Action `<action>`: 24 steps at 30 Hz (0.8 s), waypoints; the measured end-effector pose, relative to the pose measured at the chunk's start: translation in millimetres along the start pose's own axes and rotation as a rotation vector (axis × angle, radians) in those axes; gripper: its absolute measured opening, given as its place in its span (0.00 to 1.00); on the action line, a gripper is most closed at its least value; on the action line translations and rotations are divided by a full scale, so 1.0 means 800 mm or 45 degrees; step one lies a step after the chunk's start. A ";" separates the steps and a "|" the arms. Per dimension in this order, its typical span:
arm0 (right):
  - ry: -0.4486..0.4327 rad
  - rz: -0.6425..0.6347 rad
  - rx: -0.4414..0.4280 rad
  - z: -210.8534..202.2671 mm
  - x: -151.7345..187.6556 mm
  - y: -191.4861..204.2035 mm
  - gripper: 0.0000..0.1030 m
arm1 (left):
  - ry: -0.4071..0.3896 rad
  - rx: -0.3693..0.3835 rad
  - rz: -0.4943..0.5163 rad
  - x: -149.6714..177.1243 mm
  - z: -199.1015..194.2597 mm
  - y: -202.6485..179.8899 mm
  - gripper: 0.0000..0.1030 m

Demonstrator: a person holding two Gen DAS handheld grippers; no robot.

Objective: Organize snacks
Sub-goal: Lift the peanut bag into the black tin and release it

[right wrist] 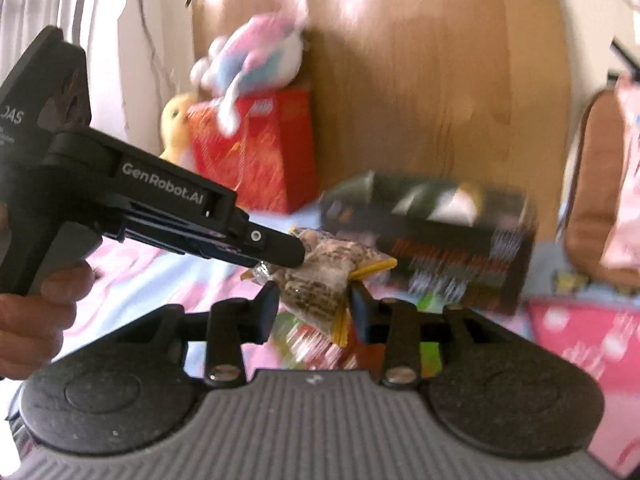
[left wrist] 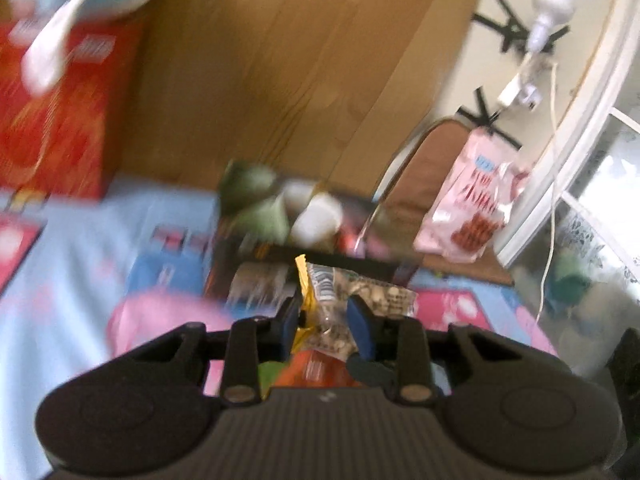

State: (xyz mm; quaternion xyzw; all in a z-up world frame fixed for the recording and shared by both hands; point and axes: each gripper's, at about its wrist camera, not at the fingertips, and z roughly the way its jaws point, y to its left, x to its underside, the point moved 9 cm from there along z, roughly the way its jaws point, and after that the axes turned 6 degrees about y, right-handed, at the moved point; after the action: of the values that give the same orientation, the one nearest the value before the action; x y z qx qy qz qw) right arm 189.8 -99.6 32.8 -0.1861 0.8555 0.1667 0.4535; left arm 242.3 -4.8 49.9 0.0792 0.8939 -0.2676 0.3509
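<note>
- Here, the left hand-held gripper (left wrist: 326, 320) is clamped on a clear snack packet (left wrist: 344, 300) with yellow edging; the packet sits pinched between its blue pads.
- In the right wrist view, the right hand-held gripper (right wrist: 314, 310) has its jaws on either side of the same snack packet (right wrist: 320, 276); whether they press it cannot be told through the blur.
- The packet is held in the air above the patterned bed cover (left wrist: 80, 248).
- Just beyond the packet stands a dark box (right wrist: 440, 232) holding green and white wrapped items (left wrist: 280, 208).
- Farther left, a red box (right wrist: 256, 152) rests against the wooden headboard (left wrist: 280, 60), with a plush toy (right wrist: 256, 60) on top.
- At far right, a pink snack bag (left wrist: 472, 196) leans on a chair.
</note>
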 end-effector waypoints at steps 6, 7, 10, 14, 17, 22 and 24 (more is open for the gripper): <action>-0.046 0.039 0.098 0.032 -0.053 -0.068 0.40 | -0.005 0.016 -0.025 -0.063 0.064 -0.012 0.27; -0.041 0.038 0.116 0.038 -0.055 -0.076 0.40 | 0.004 0.010 -0.027 -0.068 0.076 -0.013 0.27; -0.009 0.020 0.189 0.054 -0.055 -0.101 0.44 | 0.037 0.002 -0.024 -0.073 0.110 -0.016 0.25; -0.034 0.061 0.317 0.043 -0.050 -0.134 0.55 | 0.041 0.011 -0.037 -0.067 0.115 -0.014 0.25; -0.086 0.157 0.282 0.011 -0.042 -0.142 0.55 | 0.017 0.032 -0.028 -0.056 0.089 -0.012 0.25; -0.066 0.280 0.117 -0.022 -0.004 -0.119 0.55 | -0.011 0.002 0.023 -0.018 0.040 0.005 0.28; -0.002 0.384 0.028 -0.022 0.023 -0.109 0.55 | 0.022 -0.012 -0.008 0.004 0.036 0.019 0.28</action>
State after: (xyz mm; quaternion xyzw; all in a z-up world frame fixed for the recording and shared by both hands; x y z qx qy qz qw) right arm 208.8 -186.9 17.0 -0.0505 0.8751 0.2238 0.4260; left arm 262.0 -7.1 23.9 0.0773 0.8984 -0.2637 0.3425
